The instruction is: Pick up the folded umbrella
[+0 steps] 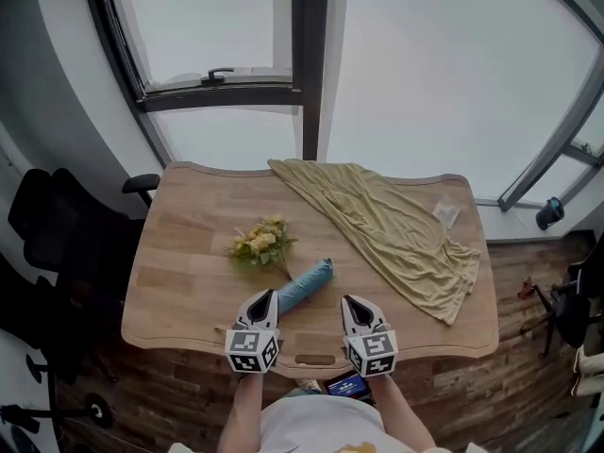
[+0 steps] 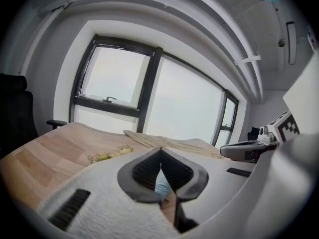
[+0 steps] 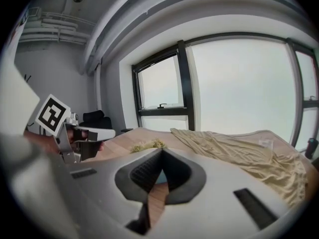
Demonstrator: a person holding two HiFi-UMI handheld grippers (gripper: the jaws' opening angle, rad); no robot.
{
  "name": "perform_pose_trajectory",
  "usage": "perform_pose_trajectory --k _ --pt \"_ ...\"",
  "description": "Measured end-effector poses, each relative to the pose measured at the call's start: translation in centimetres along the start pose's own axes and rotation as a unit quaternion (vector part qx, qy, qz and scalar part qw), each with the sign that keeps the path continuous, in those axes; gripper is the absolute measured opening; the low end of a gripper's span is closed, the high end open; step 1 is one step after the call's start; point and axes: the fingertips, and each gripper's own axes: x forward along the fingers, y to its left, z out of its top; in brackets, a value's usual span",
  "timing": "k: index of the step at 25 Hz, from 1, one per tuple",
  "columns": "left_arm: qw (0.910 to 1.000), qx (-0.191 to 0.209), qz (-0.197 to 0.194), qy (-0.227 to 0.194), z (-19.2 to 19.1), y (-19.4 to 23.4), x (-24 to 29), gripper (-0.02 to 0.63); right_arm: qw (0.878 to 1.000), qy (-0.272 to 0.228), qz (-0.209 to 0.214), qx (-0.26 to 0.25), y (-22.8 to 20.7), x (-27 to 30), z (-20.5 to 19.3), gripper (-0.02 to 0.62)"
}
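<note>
The folded umbrella is a light blue roll lying slantwise on the wooden table, near its front edge. My left gripper hovers just left of the umbrella's near end, apart from it, with its jaws shut and empty. My right gripper is level with it, to the right of the umbrella, jaws together with nothing between them. In the left gripper view the closed left gripper points across the table, and a bit of blue umbrella shows through the gap below its tips. The right gripper view shows the right gripper closed too.
A bunch of yellow flowers lies just behind the umbrella. An olive cloth is spread over the right half of the table, with a small clear wrapper beside it. A black chair stands to the left; windows are behind.
</note>
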Motion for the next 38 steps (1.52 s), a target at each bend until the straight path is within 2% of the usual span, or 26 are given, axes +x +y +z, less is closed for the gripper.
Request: perform_pose_trajectory --k 5,10,15,19,24,38 --pt "0.9989 0.044 -0.014 0.006 0.6 -0.4 1.2 0.020 1.000 -0.004 -0.017 0.009 -0.8 -0.1 0.5 0.011" --pt "0.9989 0.044 -0.013 0.011 1.1 -0.2 1.8 0.020 1.000 -0.009 -0.023 0.011 -1.2 0.1 1.0 0.011" --pt "0.9950 0.098 -0.020 0.011 1.4 -0.8 2.5 0.020 1.000 -0.011 -0.012 0.008 -1.2 1.2 1.3 0.011" --pt "0.9960 0.080 -0.038 0.012 0.8 -1.1 3.2 0.020 1.000 -0.008 -0.006 0.004 -1.4 2.1 1.0 0.011" --pt "0.9981 0.060 -0.013 0.008 0.6 0.2 4.1 0.020 1.000 0.001 0.000 0.008 -2.1 3.1 0.3 0.011" --pt "0.9964 0.048 -0.027 0.065 -2.4 0.6 7.0 0.021 0.999 0.035 0.006 0.032 -3.4 5.7 -1.9 0.011"
